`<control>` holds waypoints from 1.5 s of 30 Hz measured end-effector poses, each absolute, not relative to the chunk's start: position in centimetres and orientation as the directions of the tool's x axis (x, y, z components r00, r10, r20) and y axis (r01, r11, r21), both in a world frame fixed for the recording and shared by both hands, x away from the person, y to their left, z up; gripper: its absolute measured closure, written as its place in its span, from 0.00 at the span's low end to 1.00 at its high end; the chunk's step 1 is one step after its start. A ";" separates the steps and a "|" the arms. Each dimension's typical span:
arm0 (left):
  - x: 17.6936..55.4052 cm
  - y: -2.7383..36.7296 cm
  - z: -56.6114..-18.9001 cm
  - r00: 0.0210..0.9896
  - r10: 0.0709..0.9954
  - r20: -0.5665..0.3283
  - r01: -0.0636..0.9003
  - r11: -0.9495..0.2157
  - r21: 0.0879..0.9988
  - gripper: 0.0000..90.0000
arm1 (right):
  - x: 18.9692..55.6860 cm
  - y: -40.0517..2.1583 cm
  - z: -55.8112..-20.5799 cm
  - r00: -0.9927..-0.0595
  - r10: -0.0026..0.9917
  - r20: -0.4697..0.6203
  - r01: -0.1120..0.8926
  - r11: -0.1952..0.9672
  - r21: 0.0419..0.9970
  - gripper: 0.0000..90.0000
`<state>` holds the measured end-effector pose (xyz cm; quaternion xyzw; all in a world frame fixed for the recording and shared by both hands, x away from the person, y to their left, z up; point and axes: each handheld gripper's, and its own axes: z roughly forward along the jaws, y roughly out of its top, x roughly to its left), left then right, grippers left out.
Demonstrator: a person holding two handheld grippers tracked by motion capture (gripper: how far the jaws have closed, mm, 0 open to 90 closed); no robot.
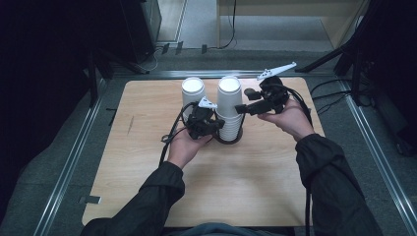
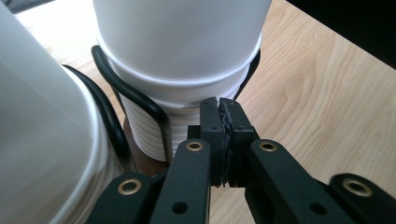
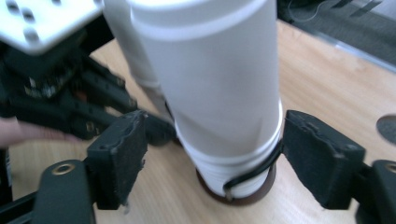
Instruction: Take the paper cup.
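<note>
Cup stack (image 3: 219, 93) stands between right gripper's (image 3: 212, 158) spread jaws.

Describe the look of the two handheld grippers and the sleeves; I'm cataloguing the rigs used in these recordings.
Both the left gripper and the right gripper are black, with linkage arms pinned by brass-ringed rivets and blocky, worn black pads on the fingers. Each carries a pale grey three-cornered plate with holes on top and trails a black cable. The person wears dark long sleeves.
</note>
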<state>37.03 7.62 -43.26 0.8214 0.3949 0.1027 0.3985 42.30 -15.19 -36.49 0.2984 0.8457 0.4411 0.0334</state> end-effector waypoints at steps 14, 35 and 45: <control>37.1 7.5 -43.6 0.660 0.738 -0.143 0.567 -0.363 0.740 1.00 | 44.1 -11.2 -34.3 -0.837 0.535 0.116 0.436 0.523 0.733 0.20; 36.9 7.4 -44.0 0.657 0.739 -0.148 0.554 -0.341 0.759 0.99 | 45.1 -6.7 -32.2 -0.819 0.573 -0.032 0.445 0.669 0.596 0.27; 36.8 7.6 -44.1 0.661 0.737 -0.146 0.549 -0.342 0.762 0.97 | 44.8 -7.1 -30.2 -0.826 0.564 -0.019 0.432 0.654 0.621 0.28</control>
